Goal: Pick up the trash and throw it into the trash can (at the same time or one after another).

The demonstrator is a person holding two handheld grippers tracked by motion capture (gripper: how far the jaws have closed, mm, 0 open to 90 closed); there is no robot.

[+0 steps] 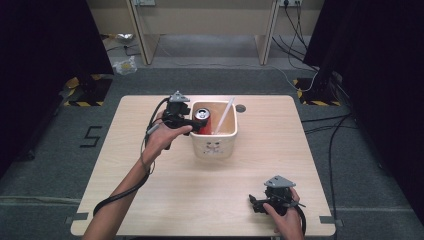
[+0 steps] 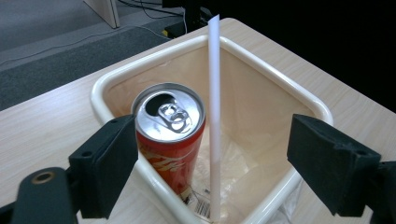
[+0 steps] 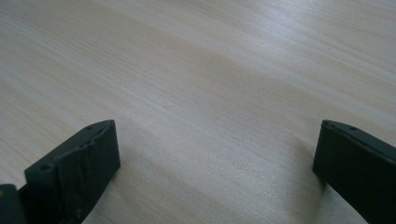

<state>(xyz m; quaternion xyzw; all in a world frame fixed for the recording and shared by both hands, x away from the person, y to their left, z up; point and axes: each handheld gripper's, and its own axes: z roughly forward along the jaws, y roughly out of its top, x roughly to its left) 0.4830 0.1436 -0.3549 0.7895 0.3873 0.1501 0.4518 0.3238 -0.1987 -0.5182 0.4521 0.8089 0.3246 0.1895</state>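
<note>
Table (image 1: 150, 200) edges are framing a pale wooden top, and a cream tub (image 1: 214, 146) is sitting a little left of centre toward the far side. Inside the tub a red can (image 1: 202, 119) is standing upright at its left wall, opened top facing up, and a white straw (image 1: 223, 116) is leaning from the tub's floor up to the far right rim. In the left gripper view the straw (image 2: 214, 116) is rising just right of the can (image 2: 169, 135), close beside it, though I cannot tell whether they are touching.

The left gripper (image 1: 186, 121) is hovering at the tub's left rim, its jaws standing wide apart; in the left gripper view the left gripper (image 2: 224, 163) is bracketing the can loosely, one jaw just beside the can's left side, the other well off to the right, neither pressing on it. The right gripper (image 1: 260, 202) is resting near the table's near right edge, and in the right gripper view the right gripper (image 3: 215, 168) is holding its jaws wide apart over bare wood.

Open tabletop is lying on the near side of the tub and to its right. The tub's near wall is hiding the can's lower part in the high view, and the print on the tub's front is too small to read.
</note>
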